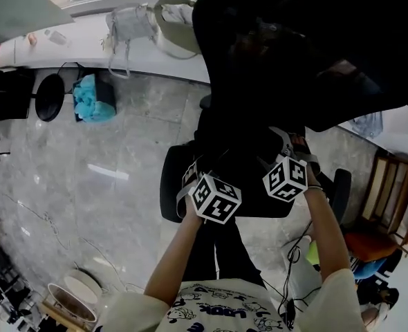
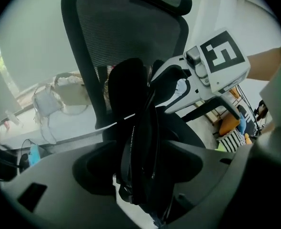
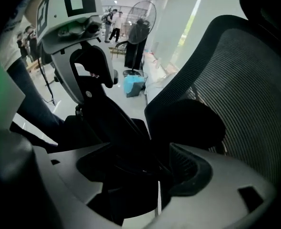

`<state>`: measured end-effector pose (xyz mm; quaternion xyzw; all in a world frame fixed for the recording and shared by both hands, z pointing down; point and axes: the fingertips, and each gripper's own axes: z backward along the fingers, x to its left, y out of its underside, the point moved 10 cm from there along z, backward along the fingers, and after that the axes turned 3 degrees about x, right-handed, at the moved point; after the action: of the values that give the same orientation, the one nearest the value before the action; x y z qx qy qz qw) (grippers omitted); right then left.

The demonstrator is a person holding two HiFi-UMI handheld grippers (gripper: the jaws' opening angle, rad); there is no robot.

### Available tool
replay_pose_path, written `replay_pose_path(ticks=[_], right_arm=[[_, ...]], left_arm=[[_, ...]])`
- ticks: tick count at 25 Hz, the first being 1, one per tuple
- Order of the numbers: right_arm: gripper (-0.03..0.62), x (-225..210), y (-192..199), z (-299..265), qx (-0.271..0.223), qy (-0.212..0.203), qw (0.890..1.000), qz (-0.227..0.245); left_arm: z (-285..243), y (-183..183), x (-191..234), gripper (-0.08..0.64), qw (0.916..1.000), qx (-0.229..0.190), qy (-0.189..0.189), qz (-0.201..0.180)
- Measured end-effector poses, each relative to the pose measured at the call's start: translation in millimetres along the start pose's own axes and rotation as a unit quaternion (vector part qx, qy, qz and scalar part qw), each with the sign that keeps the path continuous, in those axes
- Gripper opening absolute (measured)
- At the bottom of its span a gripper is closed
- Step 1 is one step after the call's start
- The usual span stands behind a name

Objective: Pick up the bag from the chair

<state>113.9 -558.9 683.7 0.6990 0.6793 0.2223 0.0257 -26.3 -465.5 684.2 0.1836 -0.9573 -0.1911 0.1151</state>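
A black bag (image 1: 240, 159) rests on the seat of a black office chair (image 1: 171, 185), in front of its mesh back (image 1: 294, 40). Both grippers hold it from the near side. My left gripper (image 1: 214, 196) is shut on a fold of the bag (image 2: 131, 89); dark straps fill the gap between its jaws (image 2: 140, 171). My right gripper (image 1: 287, 175) is shut on the bag (image 3: 116, 123) too, black fabric pinched between its jaws (image 3: 145, 175). Each gripper view shows the other gripper close by, the right gripper (image 2: 212, 66) and the left gripper (image 3: 78, 37). The bag's outline is lost against the black chair.
A white counter (image 1: 86, 33) runs along the back with a pale bag (image 1: 169, 23) on it. A blue bundle (image 1: 93, 99) and a black fan (image 1: 50, 97) stand on the marble floor. A wooden chair (image 1: 391, 199) is at the right. Cables trail over the floor at the left.
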Motion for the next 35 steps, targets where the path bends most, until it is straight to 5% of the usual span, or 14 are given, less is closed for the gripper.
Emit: replay_pose_path(ticks=[4,12,22,26,35], right_arm=[[0.367,-3.0,2.4,-16.8,0.013,-0.017,0.999,0.049],[0.339,-8.3,1.3,-46.2,0.036,-0.054,0.99,0.128],[0.237,-6.6,2.4,-69.9,0.064,-0.062,0.975,0.205],[0.149,-7.3,3.3,-71.1,0.069,-0.044,0.973,0.215],[0.078,1.9,9.7,-65.9,0.069,-0.028,0.974,0.215]], left_arm=[[-17.1,0.7,-3.8,0.295,0.9991,0.04,0.001,-0.012],[-36.7,7.9,-6.5,0.287,0.9987,0.05,-0.006,0.007],[-46.2,13.2,2.6,0.098,0.9972,0.055,-0.047,-0.019],[-47.1,14.5,1.3,0.063,0.9979,0.055,-0.031,-0.015],[-46.5,19.0,3.1,0.038,0.9989,0.042,0.003,0.018]])
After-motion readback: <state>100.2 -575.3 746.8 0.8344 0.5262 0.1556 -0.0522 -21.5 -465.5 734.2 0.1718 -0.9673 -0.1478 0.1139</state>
